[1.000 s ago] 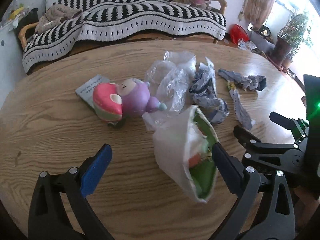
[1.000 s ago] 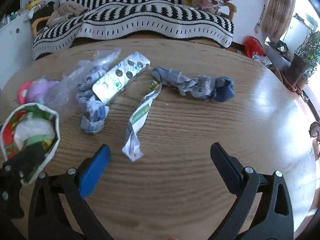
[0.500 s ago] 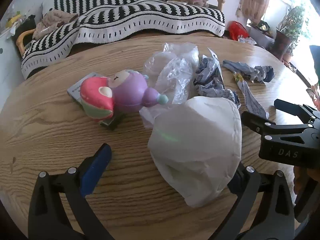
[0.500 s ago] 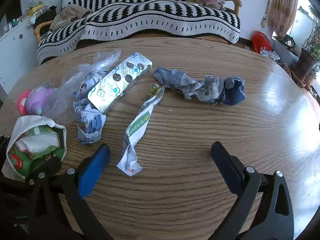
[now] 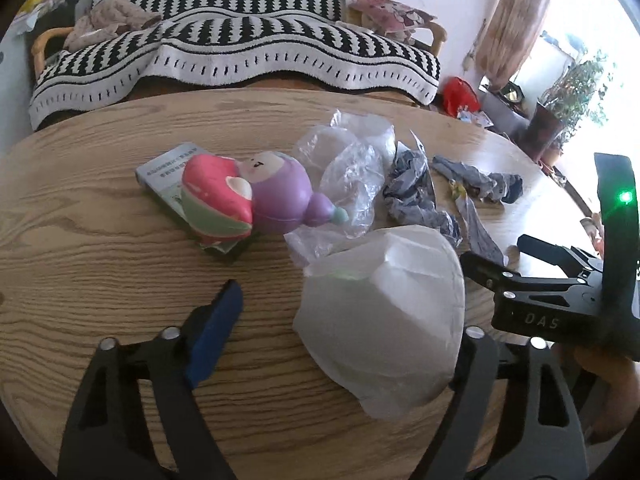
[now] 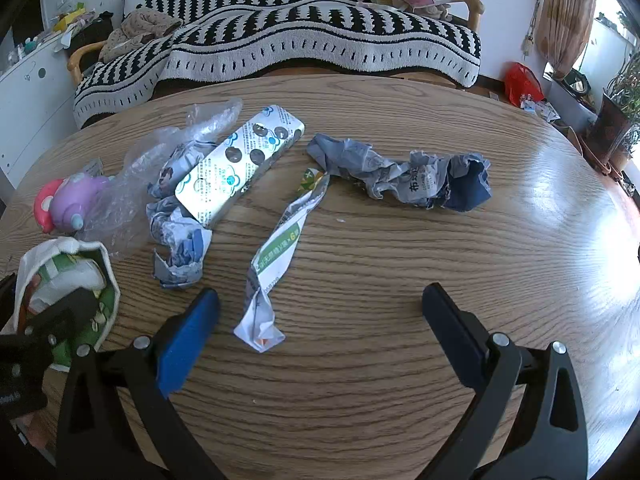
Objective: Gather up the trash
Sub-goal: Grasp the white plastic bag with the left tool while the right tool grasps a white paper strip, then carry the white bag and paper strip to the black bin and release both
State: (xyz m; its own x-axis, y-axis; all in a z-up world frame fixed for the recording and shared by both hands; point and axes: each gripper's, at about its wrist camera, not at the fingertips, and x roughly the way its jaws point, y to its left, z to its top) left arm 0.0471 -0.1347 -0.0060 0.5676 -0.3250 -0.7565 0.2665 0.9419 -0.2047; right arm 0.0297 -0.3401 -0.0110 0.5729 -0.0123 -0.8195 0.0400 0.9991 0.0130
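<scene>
Spreading across both views, the round wooden table (image 6: pixel 360 400) carries everything, its oak grain running side to side and glaring white toward its right edge. Nearest the left gripper (image 5: pixel 344 344), a white trash bag (image 5: pixel 384 312) sits against the gripper's right finger, bulging between wide-apart jaws; whether that finger pins the bag I cannot tell. From the right wrist view the bag's mouth (image 6: pixel 68 280) gapes near the table's left edge, green and white rubbish inside. The right gripper (image 6: pixel 320 316) is spread wide and holds nothing, with a twisted green-and-white wrapper (image 6: pixel 276 256) lying between its fingertips. Just beyond lie a crumpled blue-grey paper (image 6: pixel 176 240), a foil blister pack (image 6: pixel 240 168) resting on it, and clear plastic film (image 5: pixel 352 172). Left of the film sit a purple doll toy (image 5: pixel 280 192), a pink mushroom toy (image 5: pixel 216 200) and a small box (image 5: pixel 160 168) under them. Toward the far right lies a long crumpled grey-blue packet (image 6: pixel 408 176). Behind the table stand a sofa under a black-and-white striped blanket (image 6: pixel 320 36), a curtain (image 6: pixel 568 12) and potted plants (image 5: pixel 560 92).

Compared with half a second earlier, the bag looks much the same, and the right gripper sits slightly nearer the wrapper
</scene>
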